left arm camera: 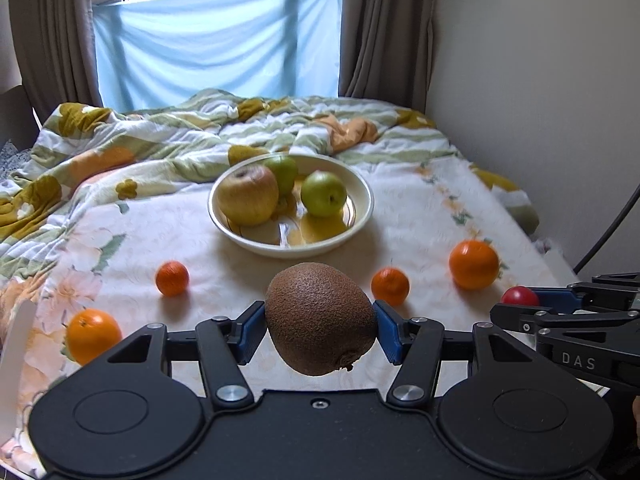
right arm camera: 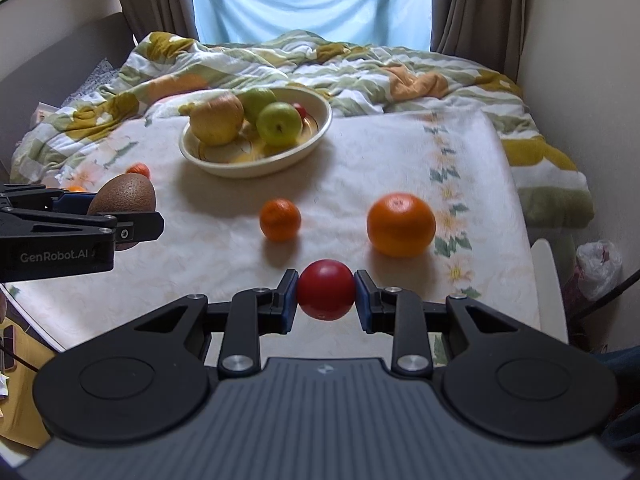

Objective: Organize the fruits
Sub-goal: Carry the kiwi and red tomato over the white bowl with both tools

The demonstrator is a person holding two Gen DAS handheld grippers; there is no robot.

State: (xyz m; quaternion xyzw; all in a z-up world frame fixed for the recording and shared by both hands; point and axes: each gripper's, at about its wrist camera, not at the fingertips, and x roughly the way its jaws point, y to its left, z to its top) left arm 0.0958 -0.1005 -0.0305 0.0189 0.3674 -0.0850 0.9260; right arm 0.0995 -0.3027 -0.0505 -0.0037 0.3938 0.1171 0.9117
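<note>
My left gripper (left arm camera: 320, 330) is shut on a brown kiwi (left arm camera: 320, 318), held above the bed's flowered sheet. My right gripper (right arm camera: 325, 296) is shut on a small red fruit (right arm camera: 325, 289), also lifted off the sheet. Each gripper shows at the edge of the other's view, the kiwi (right arm camera: 126, 196) at the left and the red fruit (left arm camera: 520, 296) at the right. Ahead lies a cream bowl (left arm camera: 362, 200) holding a yellow apple (left arm camera: 248, 196) and two green apples (left arm camera: 323, 193). Several oranges lie loose on the sheet: a big one (right arm camera: 401, 224) and a small one (right arm camera: 280, 219) are closest.
A rumpled flowered quilt (left arm camera: 160, 136) is piled behind the bowl, below a curtained window. A wall runs along the bed's right side. Two more oranges (left arm camera: 93, 334) lie at the left. A white chair back (right arm camera: 550, 288) stands by the bed's right edge.
</note>
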